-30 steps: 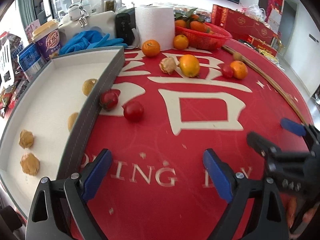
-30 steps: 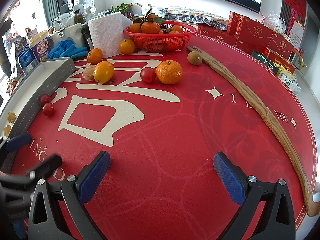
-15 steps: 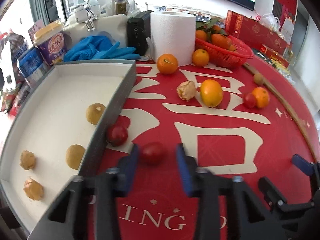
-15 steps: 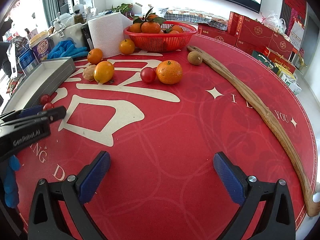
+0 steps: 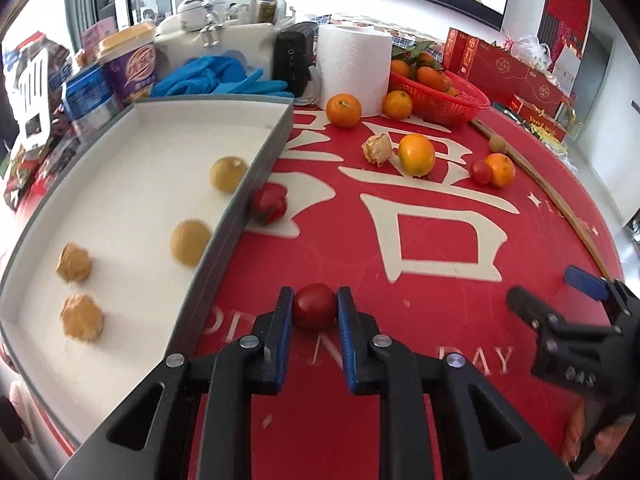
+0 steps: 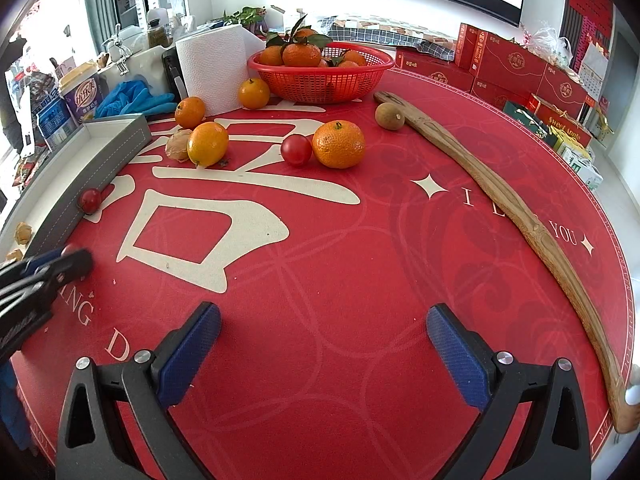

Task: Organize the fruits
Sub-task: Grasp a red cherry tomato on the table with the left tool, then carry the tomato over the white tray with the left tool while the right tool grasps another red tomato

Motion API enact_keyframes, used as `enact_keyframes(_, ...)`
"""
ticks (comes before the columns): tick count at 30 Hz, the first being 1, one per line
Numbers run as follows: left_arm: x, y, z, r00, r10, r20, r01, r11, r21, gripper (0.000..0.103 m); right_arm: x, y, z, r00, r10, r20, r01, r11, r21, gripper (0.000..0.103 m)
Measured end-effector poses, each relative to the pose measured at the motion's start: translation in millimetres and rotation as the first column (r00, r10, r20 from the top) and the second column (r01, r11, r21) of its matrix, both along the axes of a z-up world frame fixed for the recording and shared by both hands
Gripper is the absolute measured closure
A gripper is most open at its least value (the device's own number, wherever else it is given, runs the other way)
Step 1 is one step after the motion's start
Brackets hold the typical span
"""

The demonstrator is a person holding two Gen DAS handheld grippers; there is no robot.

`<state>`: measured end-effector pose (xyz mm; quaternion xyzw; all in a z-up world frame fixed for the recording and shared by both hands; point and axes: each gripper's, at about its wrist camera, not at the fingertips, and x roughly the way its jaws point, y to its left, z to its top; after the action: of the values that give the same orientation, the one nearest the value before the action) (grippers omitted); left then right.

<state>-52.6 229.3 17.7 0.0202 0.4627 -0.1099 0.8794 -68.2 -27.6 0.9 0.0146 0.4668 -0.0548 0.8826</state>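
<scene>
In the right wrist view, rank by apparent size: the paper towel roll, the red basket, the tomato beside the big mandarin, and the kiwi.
1. Red basket, widest.
2. Paper towel roll.
3. Kiwi and tomato look alike; the tomato sits nearer the camera, so I will not rank them.

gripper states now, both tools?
Left tool: closed on a cherry tomato.
Right tool: open, holding nothing.
</scene>
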Motion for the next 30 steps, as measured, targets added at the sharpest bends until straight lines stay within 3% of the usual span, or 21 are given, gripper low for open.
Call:
enact_keyframes(3, -10, 8, 6, 1.0, -0.007, 0.028, 0.007, 1.0, -0.018, 0.08, 5, 11, 0, 0.996, 0.086, -0.014, -0.086, 0.996, 0.004, 0.0)
enact_keyframes(6, -17, 15, 13, 0.999, -0.005, 0.053, 0.007, 1.0, -0.027, 0.08, 18, 41, 0, 0.967, 0.249, -0.055, -0.248, 0.969, 0.012, 0.0)
enact_keyframes(9, -20, 27, 19, 0.997, 0.022, 0.068, -0.019, 0.998, -0.053, 0.08, 37, 80, -1, 0.905, 0.423, -0.055, -0.423, 0.906, 0.014, 0.0)
enact_keyframes(12, -23, 44, 26, 0.994, 0.067, 0.084, -0.062, 0.997, -0.055, 0.08, 63, 111, -3, 0.85, 0.525, -0.046, -0.525, 0.851, 0.016, 0.0)
enact_keyframes(19, -28, 88, 46, 0.976, 0.173, 0.134, -0.167, 0.984, -0.055, 0.08, 107, 155, -6, 0.736, 0.676, -0.019, -0.676, 0.737, 0.011, 0.0)
enact_keyframes(23, -26, 107, 48, 0.965, 0.22, 0.146, -0.216, 0.976, -0.04, 0.08, 115, 168, -8, 0.701, 0.713, -0.018, -0.713, 0.701, 0.016, 0.002)
enact_keyframes(25, -25, 113, 46, 0.962, 0.236, 0.14, -0.233, 0.972, -0.033, 0.08, 111, 171, -5, 0.675, 0.738, -0.001, -0.738, 0.675, 0.017, 0.014)
enact_keyframes(28, -19, 117, 41, 0.96, 0.249, 0.129, -0.248, 0.968, -0.024, 0.08, 105, 174, 0, 0.645, 0.764, 0.013, -0.764, 0.645, 0.019, 0.051)
enact_keyframes(29, -17, 118, 39, 0.96, 0.252, 0.125, -0.251, 0.968, -0.025, 0.08, 105, 176, 0, 0.647, 0.762, 0.015, -0.762, 0.647, 0.014, 0.071)
enact_keyframes(30, -17, 119, 38, 0.959, 0.256, 0.122, -0.254, 0.967, -0.026, 0.08, 105, 176, 1, 0.651, 0.759, 0.014, -0.759, 0.651, 0.018, 0.076)
